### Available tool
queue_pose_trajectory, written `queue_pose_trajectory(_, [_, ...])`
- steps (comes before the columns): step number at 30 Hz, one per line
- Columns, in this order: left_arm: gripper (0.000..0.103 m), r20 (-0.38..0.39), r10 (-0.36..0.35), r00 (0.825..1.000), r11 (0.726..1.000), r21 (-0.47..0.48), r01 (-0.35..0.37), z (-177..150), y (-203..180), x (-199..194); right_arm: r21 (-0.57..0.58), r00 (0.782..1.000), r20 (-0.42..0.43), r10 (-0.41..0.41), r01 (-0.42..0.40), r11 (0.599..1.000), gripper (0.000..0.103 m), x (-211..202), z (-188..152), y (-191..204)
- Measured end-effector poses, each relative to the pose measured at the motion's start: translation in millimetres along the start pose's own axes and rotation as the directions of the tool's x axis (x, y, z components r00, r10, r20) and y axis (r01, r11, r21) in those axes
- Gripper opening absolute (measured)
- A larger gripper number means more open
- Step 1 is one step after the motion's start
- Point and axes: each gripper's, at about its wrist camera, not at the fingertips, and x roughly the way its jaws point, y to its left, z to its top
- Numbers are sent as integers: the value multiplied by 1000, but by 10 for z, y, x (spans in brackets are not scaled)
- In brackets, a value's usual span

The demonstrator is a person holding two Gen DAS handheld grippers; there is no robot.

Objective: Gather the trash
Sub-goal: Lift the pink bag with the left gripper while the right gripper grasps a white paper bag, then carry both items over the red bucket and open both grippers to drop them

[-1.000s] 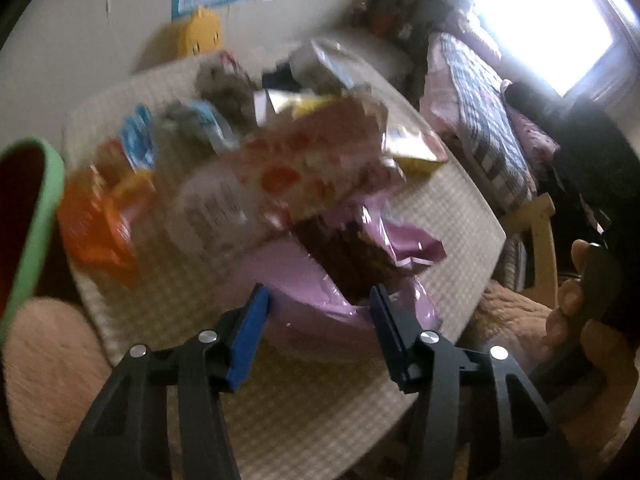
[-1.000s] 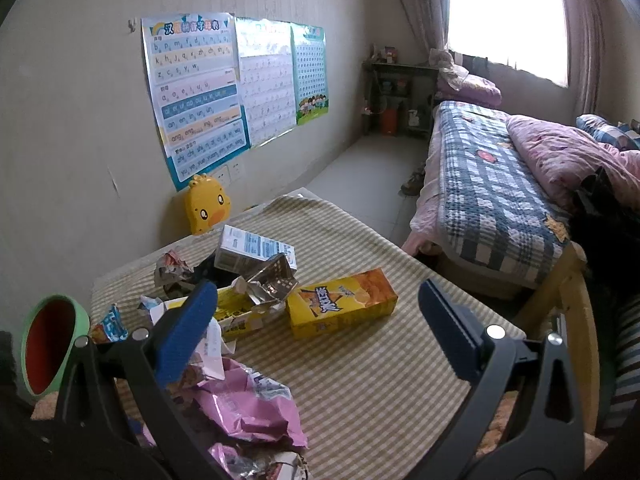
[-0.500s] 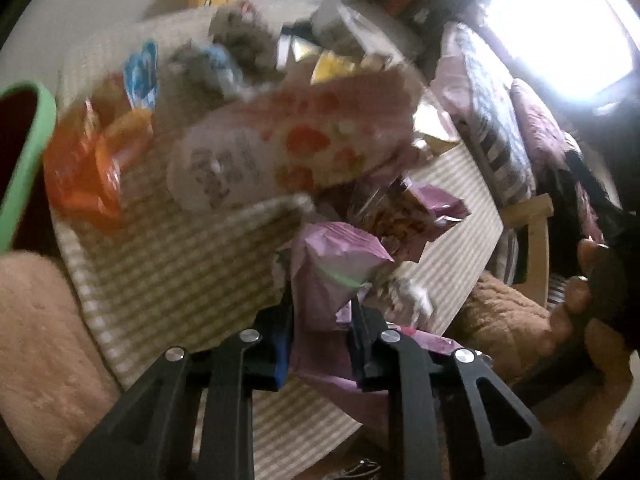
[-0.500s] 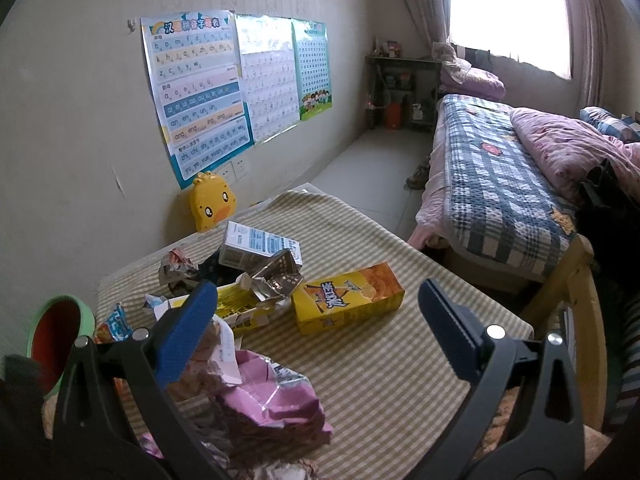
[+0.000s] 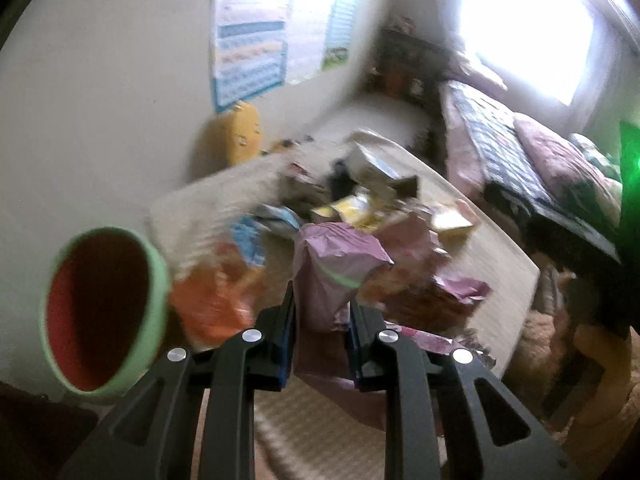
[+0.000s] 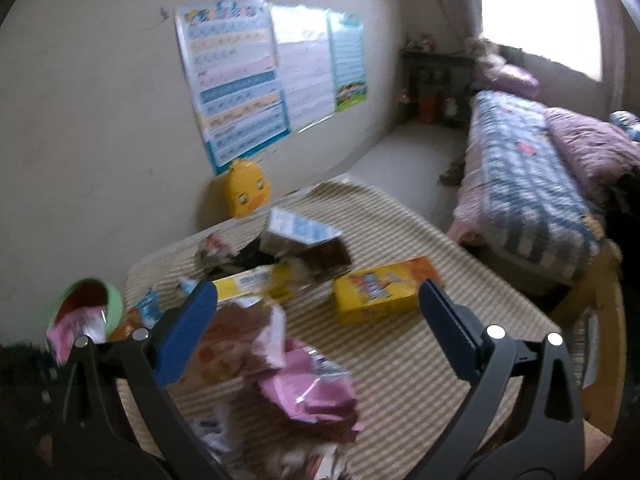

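Left wrist view: the green-rimmed bin [image 5: 104, 312] now sits close; the left hand-held gripper [image 5: 322, 312], open a second ago, has clamped the pink wrapper [image 5: 336, 268] and lifted it binward. The right hand-held gripper [image 6: 316, 312] hangs spread above the surface [image 6: 420, 360].

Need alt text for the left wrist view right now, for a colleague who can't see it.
The left gripper is shut on a crumpled pink wrapper, lifted above a trash-strewn checked table. A green-rimmed bin with a red inside gapes at left; the image is motion-blurred.
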Motion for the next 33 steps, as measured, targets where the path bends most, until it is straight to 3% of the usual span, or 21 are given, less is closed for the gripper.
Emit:
queue_pose_trajectory(4, [19,6,14,1000,999,-44,-13,8,235,-37,71,976,-84,202,-196,978,99,202,-6,63])
queue_pose_trajectory(8, [19,20,29,999,997,-73,-27,-28,372,-73,75,942,-199,269,-259,963,99,518,21,153])
queue_pose_trajectory(12, [19,34,41,999,996,-80,-38,-70,418,-100,129,888,-335,315,-288,949,99,887,-55,126])
queue_pose_trajectory(14, [19,35,35,999,996,-85,-32,-100,421,-117,122,878,-373,301,-275,954,89,970,-88,119])
queue_pose_trajectory(16, [19,43,39,998,996,-87,-35,-109,436,-136,117,873,-375,312,-290,950,59,973,-120,136])
queue_pose_trajectory(17, [19,44,42,998,996,-87,-38,-119,438,-139,113,873,-373,314,-294,949,50,965,-127,148])
queue_pose_trajectory(18, [19,45,44,998,995,-89,-40,-121,445,-136,111,870,-373,321,-302,947,32,950,-127,154])
queue_pose_trajectory(19, [19,45,41,998,995,-97,-37,-118,465,-136,130,864,-362,350,-325,937,29,933,-126,153])
queue_pose_trajectory(20, [19,45,39,998,994,-102,-35,-115,468,-134,144,862,-347,370,-340,929,29,907,-113,151])
queue_pose_trajectory(27, [19,72,62,995,991,-123,-53,-119,580,-215,116,900,-224,373,-355,928,28,383,115,182])
queue_pose_trajectory(33, [19,82,134,988,980,-159,-120,-87,859,-250,92,919,-112,377,-369,925,28,-71,321,280])
